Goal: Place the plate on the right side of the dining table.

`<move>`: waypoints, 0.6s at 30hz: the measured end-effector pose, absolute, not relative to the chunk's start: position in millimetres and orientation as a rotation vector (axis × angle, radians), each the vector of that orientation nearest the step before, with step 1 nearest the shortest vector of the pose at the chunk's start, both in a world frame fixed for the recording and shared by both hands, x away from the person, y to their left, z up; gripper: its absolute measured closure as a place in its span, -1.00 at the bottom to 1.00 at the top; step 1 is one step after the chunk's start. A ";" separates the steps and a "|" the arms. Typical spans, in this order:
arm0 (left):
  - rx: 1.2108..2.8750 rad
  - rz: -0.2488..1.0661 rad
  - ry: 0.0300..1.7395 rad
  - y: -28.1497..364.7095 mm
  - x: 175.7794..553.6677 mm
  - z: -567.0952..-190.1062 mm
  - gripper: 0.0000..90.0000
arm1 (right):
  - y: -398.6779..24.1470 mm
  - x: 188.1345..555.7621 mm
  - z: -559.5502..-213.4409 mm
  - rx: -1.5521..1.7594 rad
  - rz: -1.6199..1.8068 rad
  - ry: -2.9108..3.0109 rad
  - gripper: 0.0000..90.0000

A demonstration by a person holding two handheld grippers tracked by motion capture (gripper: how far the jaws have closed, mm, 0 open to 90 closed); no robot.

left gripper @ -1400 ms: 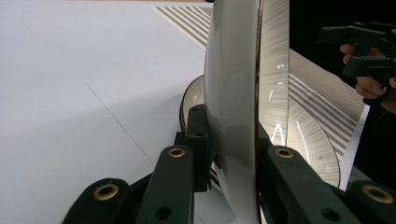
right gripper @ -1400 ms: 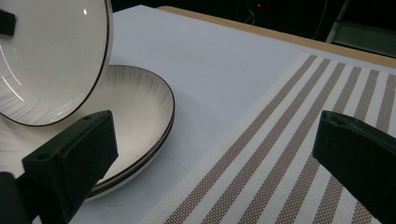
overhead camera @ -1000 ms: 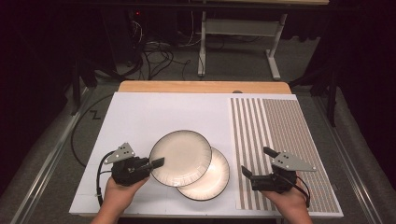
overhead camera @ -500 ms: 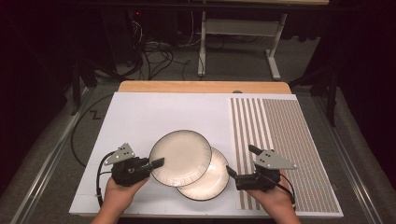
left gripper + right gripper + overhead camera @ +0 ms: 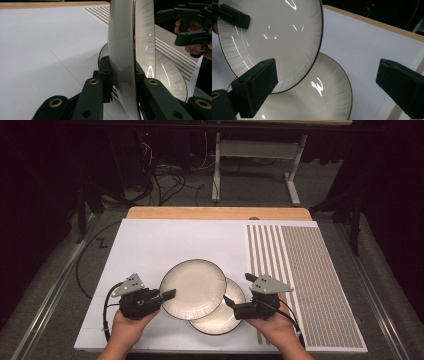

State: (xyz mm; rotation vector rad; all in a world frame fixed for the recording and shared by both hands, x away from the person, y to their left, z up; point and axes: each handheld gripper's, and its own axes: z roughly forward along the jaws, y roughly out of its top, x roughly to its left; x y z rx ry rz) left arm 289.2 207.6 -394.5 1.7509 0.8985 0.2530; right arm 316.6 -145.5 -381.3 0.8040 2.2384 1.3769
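Note:
Two cream plates with dark rims overlap on the white mat. The upper plate point(image 5: 192, 289) point(image 5: 122, 50) point(image 5: 274, 37) is tilted, and my left gripper point(image 5: 167, 295) point(image 5: 122, 70) is shut on its left rim. The lower plate point(image 5: 220, 315) point(image 5: 170, 77) point(image 5: 322, 100) lies flat beneath it. At that plate's right edge, my right gripper point(image 5: 238, 289) point(image 5: 329, 82) point(image 5: 167, 29) stands open. Its jaws have just been closing a little. The lower plate's rim sits in the gap between them, and the pads do not touch it.
The white mat point(image 5: 165, 245) covers the left of the table, and a brown-striped mat point(image 5: 300, 270) covers the right. A wooden table edge point(image 5: 215, 213) runs along the back. Cables and a metal stand point(image 5: 255, 150) sit on the floor beyond.
My right gripper has moved left from the striped mat to the lower plate's right rim. The left gripper and its plate have stayed put.

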 end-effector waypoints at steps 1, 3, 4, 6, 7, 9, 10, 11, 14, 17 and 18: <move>1.751 0.253 0.898 207.5 289.1 -394.5 0.72 | -143.2 317.6 -380.9 0.803 1.385 2.239 -0.85; 1.751 0.255 0.897 207.6 288.9 -394.5 0.72 | -138.9 319.2 -380.2 0.798 1.388 2.246 -0.81; 1.752 0.256 0.897 207.6 288.9 -394.6 0.72 | -137.0 320.0 -380.0 0.794 1.385 2.249 -0.79; 1.753 0.257 0.898 207.7 289.0 -394.6 0.71 | -133.4 322.0 -379.9 0.797 1.387 2.251 -0.74; 1.754 0.256 0.898 207.8 289.1 -394.7 0.71 | -131.9 323.1 -379.9 0.797 1.388 2.255 -0.72; 1.753 0.256 0.899 207.9 289.0 -394.8 0.71 | -128.8 325.4 -380.5 0.804 1.394 2.259 -0.69; 1.753 0.257 0.899 207.8 288.9 -394.8 0.71 | -127.3 326.4 -381.0 0.805 1.395 2.263 -0.67; 1.754 0.259 0.898 207.7 288.8 -394.6 0.71 | -125.6 327.3 -381.5 0.811 1.394 2.267 -0.64; 1.754 0.264 0.897 207.5 288.2 -394.6 0.71 | -120.8 330.0 -383.3 0.831 1.389 2.268 -0.54; 1.754 0.265 0.896 207.4 288.2 -394.7 0.71 | -116.6 330.3 -385.4 0.837 1.381 2.271 -0.36; 1.755 0.266 0.895 207.5 288.2 -394.7 0.71 | -115.6 330.3 -386.3 0.842 1.383 2.276 -0.29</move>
